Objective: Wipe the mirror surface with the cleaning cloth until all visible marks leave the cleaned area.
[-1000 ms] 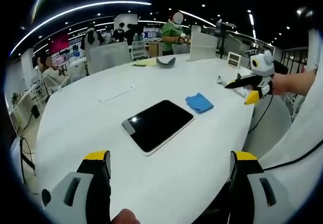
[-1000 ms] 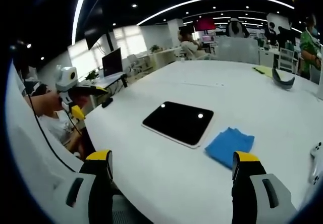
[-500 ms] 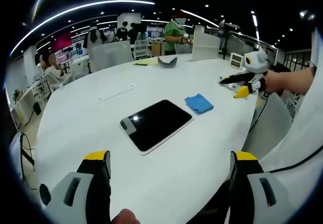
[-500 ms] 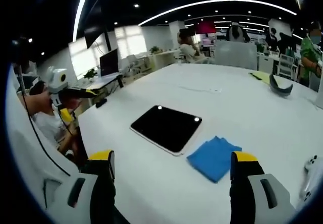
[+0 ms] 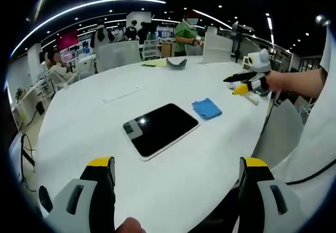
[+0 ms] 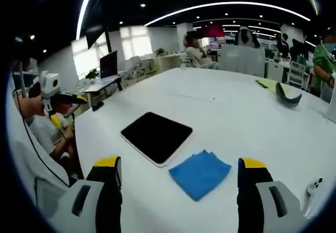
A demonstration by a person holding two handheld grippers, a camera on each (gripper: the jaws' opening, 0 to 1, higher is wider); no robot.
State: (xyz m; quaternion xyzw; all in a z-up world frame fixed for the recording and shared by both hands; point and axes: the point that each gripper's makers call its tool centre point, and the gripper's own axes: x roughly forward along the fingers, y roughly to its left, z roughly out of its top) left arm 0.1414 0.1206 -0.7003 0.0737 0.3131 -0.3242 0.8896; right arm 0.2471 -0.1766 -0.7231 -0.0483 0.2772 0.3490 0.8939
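Observation:
A dark rectangular mirror (image 5: pixel 160 129) (image 6: pixel 156 137) lies flat on the white table (image 5: pixel 89 123). A folded blue cloth (image 5: pixel 206 108) (image 6: pixel 200 173) rests on the table just beside it. My left gripper (image 5: pixel 176 183) stands open over the table's near edge, well short of the mirror. My right gripper (image 6: pixel 178 186) is open with nothing in it, and the cloth sits between its jaws just ahead of them. In the left gripper view the right gripper (image 5: pixel 242 81) hovers above the table to the right of the cloth. The left gripper (image 6: pixel 58 94) shows at far left of the right gripper view.
A dark curved object (image 5: pixel 177 63) (image 6: pixel 288 95) and a yellow sheet (image 5: pixel 156 62) lie at the table's far side. A small white object (image 6: pixel 313 186) sits near the right edge. Chairs, desks and several people stand beyond the table.
The right gripper has moved forward over the table toward the cloth, which now sits between its jaws. The left view has barely shifted.

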